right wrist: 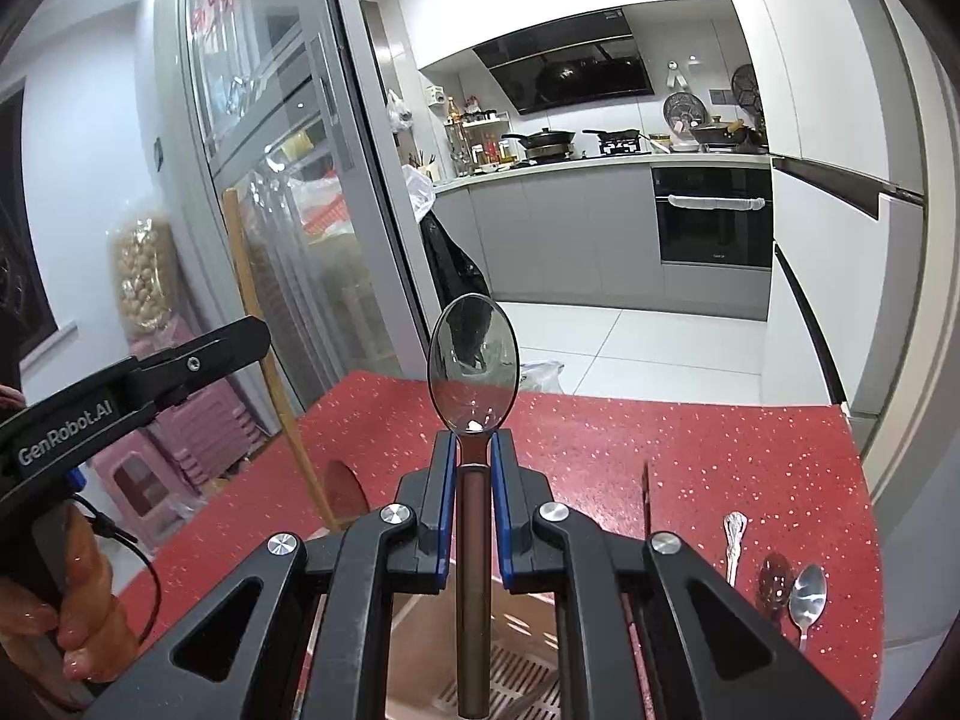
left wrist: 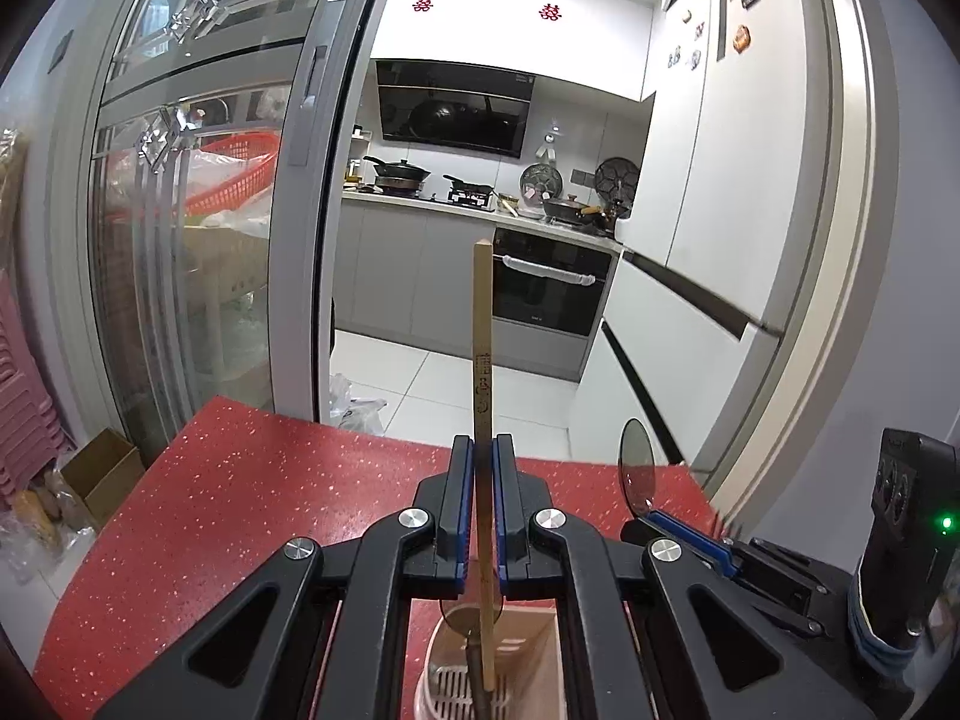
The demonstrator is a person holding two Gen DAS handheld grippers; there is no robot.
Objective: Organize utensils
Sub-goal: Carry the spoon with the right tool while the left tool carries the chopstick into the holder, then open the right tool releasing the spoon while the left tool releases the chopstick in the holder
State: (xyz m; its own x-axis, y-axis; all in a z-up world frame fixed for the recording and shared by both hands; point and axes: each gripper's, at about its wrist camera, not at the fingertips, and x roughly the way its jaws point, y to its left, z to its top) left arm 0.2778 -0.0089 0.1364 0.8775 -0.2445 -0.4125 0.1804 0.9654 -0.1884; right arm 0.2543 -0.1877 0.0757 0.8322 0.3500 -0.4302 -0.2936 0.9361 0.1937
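My left gripper (left wrist: 483, 468) is shut on a wooden chopstick (left wrist: 483, 324) that stands upright, its lower end inside the pink utensil holder (left wrist: 528, 660) below. A spoon handle also stands in that holder. My right gripper (right wrist: 471, 462) is shut on a large spoon (right wrist: 473, 360), bowl up, its brown handle hanging over the holder (right wrist: 516, 672). The right gripper and its spoon (left wrist: 636, 468) show at the right of the left wrist view. The left gripper (right wrist: 198, 360) and its chopstick (right wrist: 270, 360) show at the left of the right wrist view.
On the red speckled table (right wrist: 690, 456) lie a silver-handled utensil (right wrist: 733, 540), a dark spoon (right wrist: 774, 582) and a small metal spoon (right wrist: 807, 597) at the right, plus a thin dark stick (right wrist: 645, 498). A sliding glass door (left wrist: 210, 210) and kitchen lie beyond.
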